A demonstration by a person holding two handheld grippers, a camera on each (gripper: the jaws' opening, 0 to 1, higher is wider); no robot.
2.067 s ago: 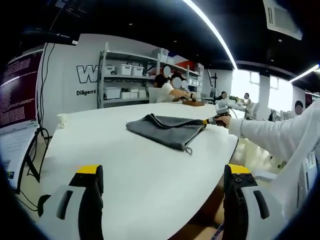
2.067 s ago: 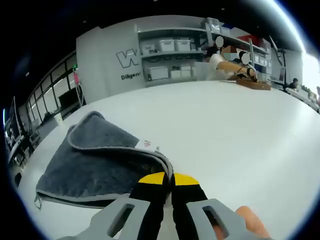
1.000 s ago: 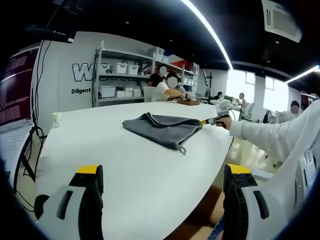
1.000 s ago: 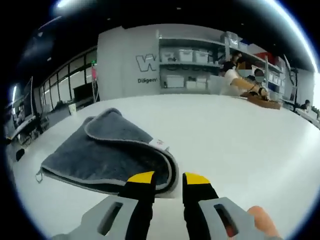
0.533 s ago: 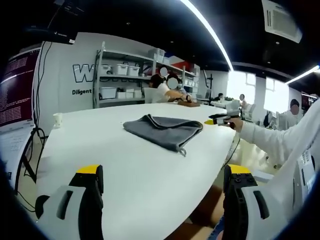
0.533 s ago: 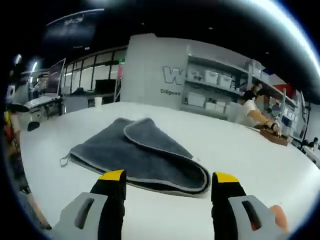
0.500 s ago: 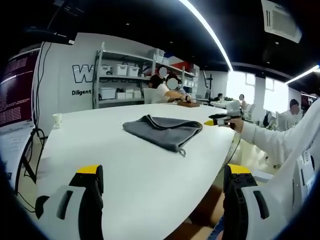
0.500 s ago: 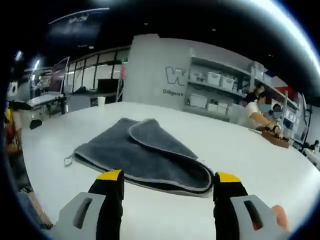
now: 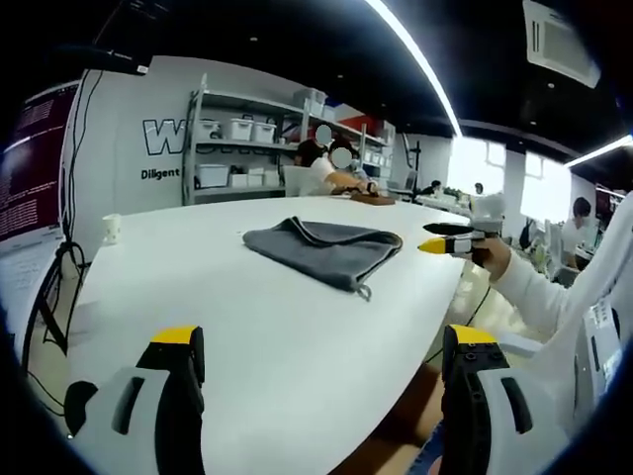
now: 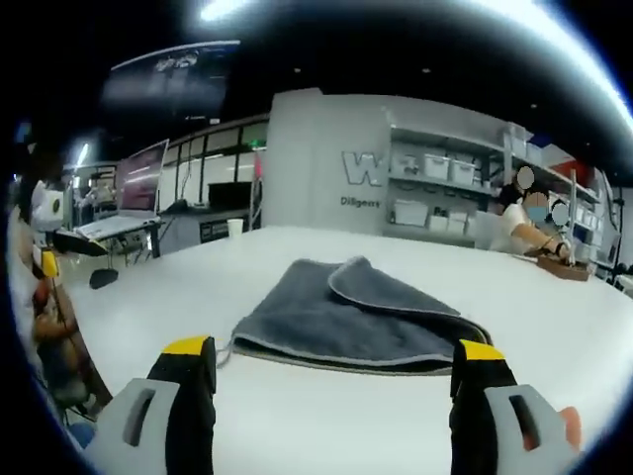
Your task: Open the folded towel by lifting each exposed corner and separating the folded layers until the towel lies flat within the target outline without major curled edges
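Right gripper view: the towel point(image 10: 361, 315) is found lying folded on the white counter point(image 10: 297, 416), a curled upper layer resting across its top and a small hanging loop at its near left corner. The right claw point(image 10: 336, 371) is held spread wide, apart from the cloth and level with its near edge, judged a stance for approaching an exposed corner. In the left gripper view, the left claw point(image 9: 321, 351) is likewise spread, well back from the towel point(image 9: 321, 247) over bare counter point(image 9: 247, 336), presumably kept clear. No target outline can be made out. Unfolding is judged not yet achieved.
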